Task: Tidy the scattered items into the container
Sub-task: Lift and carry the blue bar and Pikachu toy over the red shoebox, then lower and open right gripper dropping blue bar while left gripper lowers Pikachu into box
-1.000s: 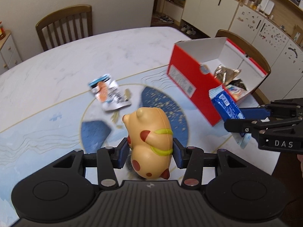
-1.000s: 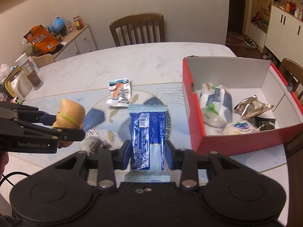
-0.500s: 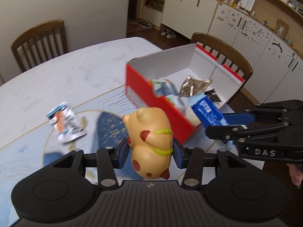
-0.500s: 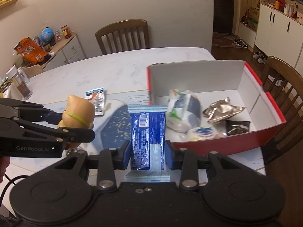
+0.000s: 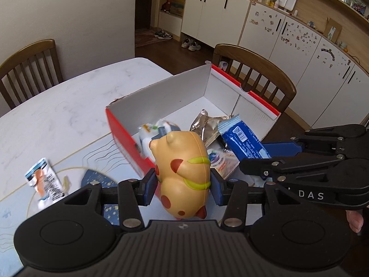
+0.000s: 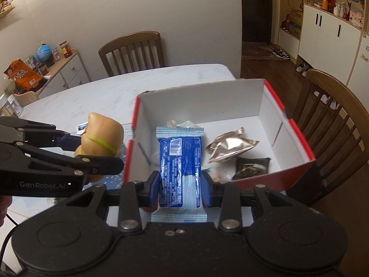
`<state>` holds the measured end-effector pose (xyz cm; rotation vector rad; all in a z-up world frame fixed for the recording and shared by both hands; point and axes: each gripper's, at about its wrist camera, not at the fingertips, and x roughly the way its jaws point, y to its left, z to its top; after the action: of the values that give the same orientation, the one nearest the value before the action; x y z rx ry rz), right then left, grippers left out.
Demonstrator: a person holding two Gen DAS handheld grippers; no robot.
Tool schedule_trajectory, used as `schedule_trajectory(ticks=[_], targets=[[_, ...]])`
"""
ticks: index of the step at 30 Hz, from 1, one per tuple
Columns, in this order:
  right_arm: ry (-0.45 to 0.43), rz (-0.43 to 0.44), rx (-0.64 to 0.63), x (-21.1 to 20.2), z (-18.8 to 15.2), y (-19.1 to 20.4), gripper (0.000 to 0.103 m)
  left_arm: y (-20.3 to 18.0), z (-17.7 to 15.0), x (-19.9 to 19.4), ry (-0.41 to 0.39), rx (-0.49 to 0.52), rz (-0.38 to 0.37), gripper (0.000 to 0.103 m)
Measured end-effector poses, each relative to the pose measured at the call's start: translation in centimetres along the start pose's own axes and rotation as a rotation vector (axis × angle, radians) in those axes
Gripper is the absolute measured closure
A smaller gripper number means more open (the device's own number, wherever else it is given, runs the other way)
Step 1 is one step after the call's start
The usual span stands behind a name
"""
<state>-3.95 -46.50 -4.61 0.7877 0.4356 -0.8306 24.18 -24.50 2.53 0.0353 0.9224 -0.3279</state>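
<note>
Only the left wrist view showed the small printed sachet lying on the marbled surface; only the right showed the dark packet in the box; the left tongs pinched a smooth, rounded tan toy with red spots above the red cardboard box's near wall; the right tongs pinched a glossy blue wrapper over the box's white inside, beside a crinkled silver pouch.

Dim indoor light, fisheye warping, slight blur
</note>
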Motion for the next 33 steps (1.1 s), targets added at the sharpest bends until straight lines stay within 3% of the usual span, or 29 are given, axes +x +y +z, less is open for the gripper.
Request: schedule_trajectory(ticks=[16, 33], targets=[[0.011, -0.051, -0.003, 2.3, 3.1, -5.4, 0.067, -0.9, 3.8, 4.5, 0.031, 0.018, 0.001, 0.056], [0.106, -0.095, -0.049, 8.6, 6.6, -8.3, 0.067, -1.1, 6.2, 9.8, 0.106, 0.086, -0.011, 0.056]])
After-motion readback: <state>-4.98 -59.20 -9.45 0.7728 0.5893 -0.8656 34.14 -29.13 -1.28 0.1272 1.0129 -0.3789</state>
